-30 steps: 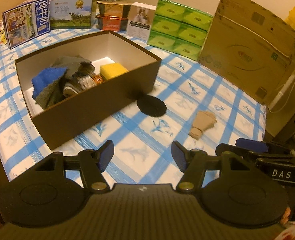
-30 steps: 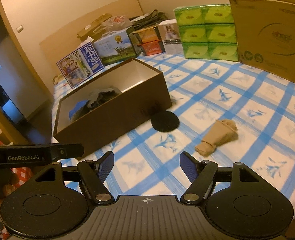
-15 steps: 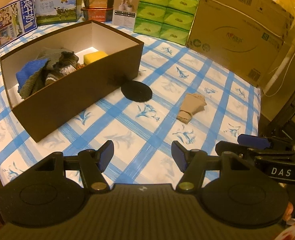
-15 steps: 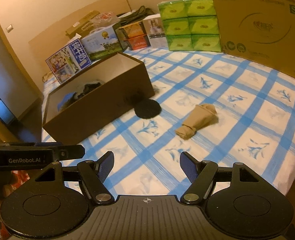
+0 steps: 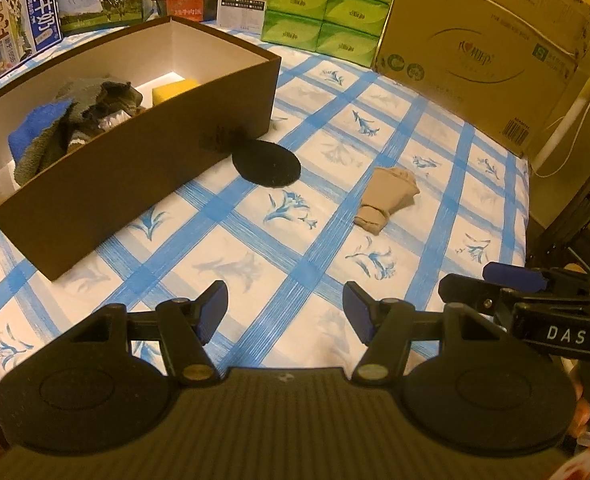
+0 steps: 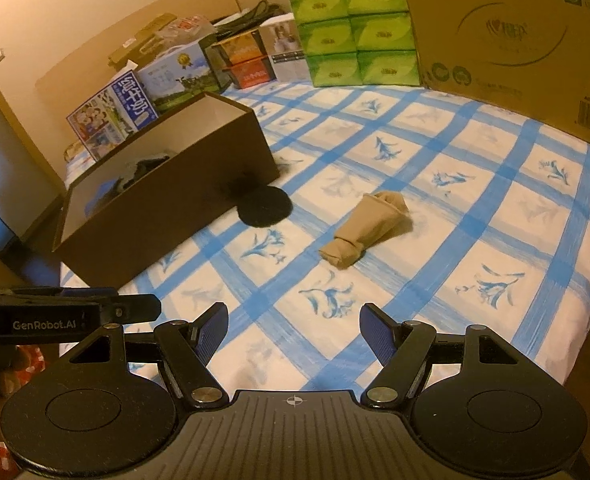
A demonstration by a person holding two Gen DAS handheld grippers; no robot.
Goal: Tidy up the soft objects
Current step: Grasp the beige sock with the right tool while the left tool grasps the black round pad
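Now, from the left wrist: the left gripper (image 5: 285, 312) hangs over the checked cloth (image 5: 255, 264) with its jaws apart and nothing between them, tipped down toward the bed. Ahead sits the brown box (image 5: 143, 160), open on top, already holding a heap of socks (image 5: 67, 120) and a yellow sponge (image 5: 173, 90) (so that looks like the collecting bin). Just outside its near wall lies a black pad (image 5: 267, 162), touching the box by its fuzzy edge. Well apart from it, to the right, is the beige roll (image 5: 387, 202), lying alone on the cloth. The right gripper (image 5: 511, 276) pokes in at the right edge.

Over to the right wrist: the right gripper (image 6: 293, 334) is also spread wide and empty, aimed roughly at the beige roll (image 6: 365, 230), which lies ahead in open space. The black pad (image 6: 263, 208) and box (image 6: 167, 200) sit off to its left. My read: two soft things remain out, and the right claw is better lined up for the roll.
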